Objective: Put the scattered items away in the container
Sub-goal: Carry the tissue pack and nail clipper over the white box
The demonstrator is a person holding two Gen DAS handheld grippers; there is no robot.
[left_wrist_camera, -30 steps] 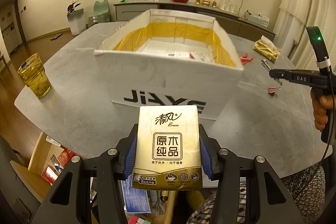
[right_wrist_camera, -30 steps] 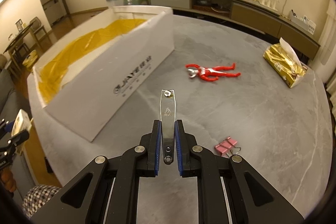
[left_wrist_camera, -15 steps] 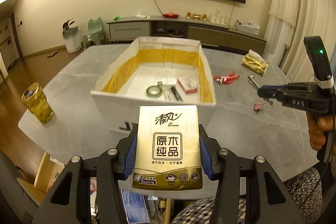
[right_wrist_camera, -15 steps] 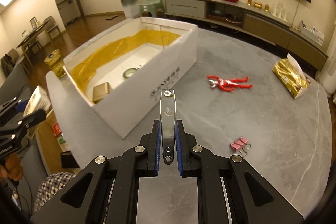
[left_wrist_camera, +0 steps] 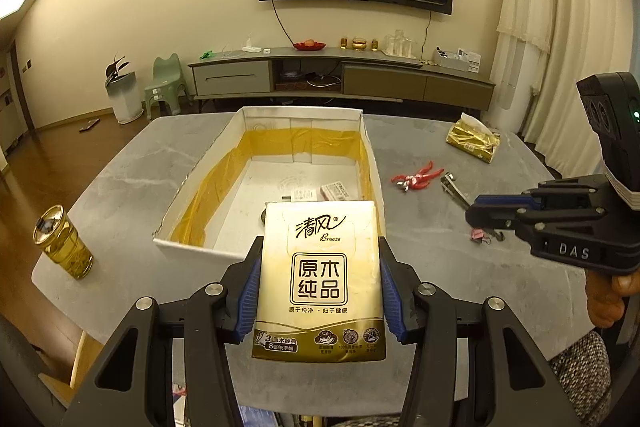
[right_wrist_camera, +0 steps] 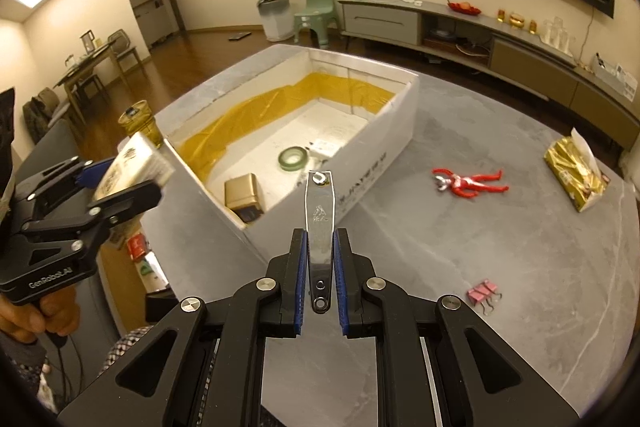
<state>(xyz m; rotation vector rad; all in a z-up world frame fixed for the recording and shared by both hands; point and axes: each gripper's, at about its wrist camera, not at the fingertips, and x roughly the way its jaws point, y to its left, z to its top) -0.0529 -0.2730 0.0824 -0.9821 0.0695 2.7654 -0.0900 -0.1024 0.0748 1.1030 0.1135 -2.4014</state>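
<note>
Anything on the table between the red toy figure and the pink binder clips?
Right wrist view: bare grey table between the red toy figure and the pink binder clips.

We see the white box (left_wrist_camera: 276, 251) open at the top, nothing above its rim, so its mouth is free from overhead. Its floor is bare toward the far end; a tape roll (right_wrist_camera: 293, 158), a gold packet (right_wrist_camera: 241, 193) and small cartons (left_wrist_camera: 335, 190) crowd the near end. On the grey table (right_wrist_camera: 460, 247) right of the box lie a red figure (right_wrist_camera: 468, 182), a gold tissue pack (right_wrist_camera: 574, 175) and pink binder clips (right_wrist_camera: 482, 294), with open tabletop between them. A glass of yellow liquid (left_wrist_camera: 63, 243) stands left of the box, near the table edge.
</note>
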